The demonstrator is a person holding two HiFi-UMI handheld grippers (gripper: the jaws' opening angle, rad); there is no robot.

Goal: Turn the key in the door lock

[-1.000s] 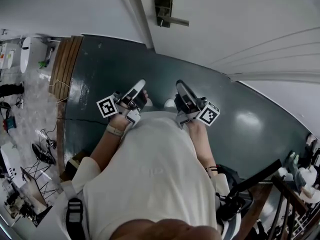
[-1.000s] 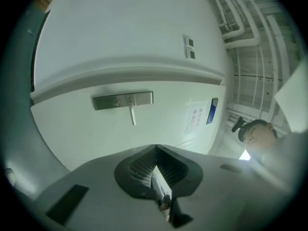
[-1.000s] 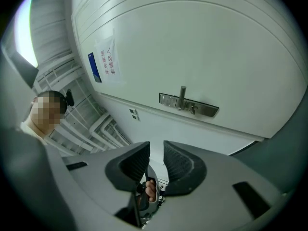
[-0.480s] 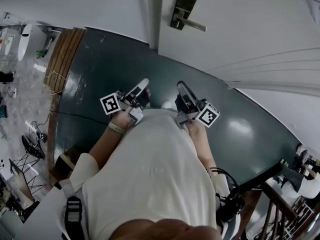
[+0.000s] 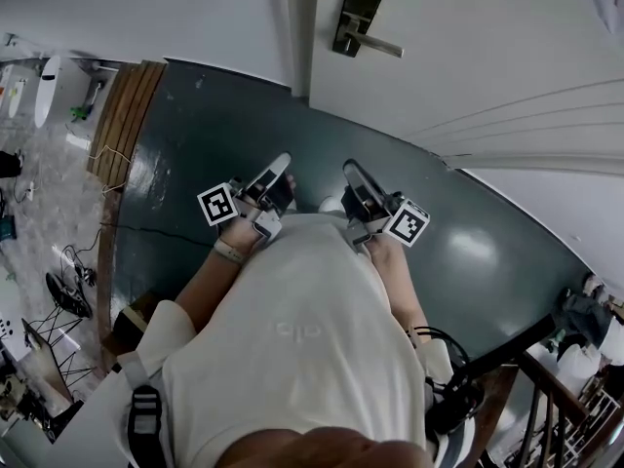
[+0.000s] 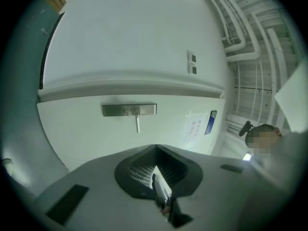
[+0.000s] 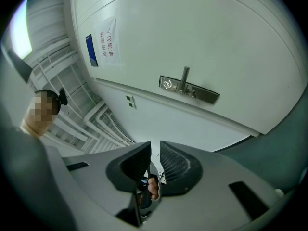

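Observation:
The white door stands ahead, with a metal lock plate and lever handle. The plate also shows in the left gripper view and the right gripper view. No key shows at the plate from here. My left gripper is held close to my body, far from the lock; its jaws sit together with nothing seen between them. My right gripper is beside it, its pads a narrow slit apart. A small dark thing lies deep in that slit; I cannot tell what.
Dark green floor lies between me and the door. Wooden boards and cables are at the left, a stair railing at the lower right. A paper notice hangs on the door. Another person stands to the side.
The head view has swung, so the lock plate now sits further right and lower in the picture. Both grippers keep their places in front of my body.

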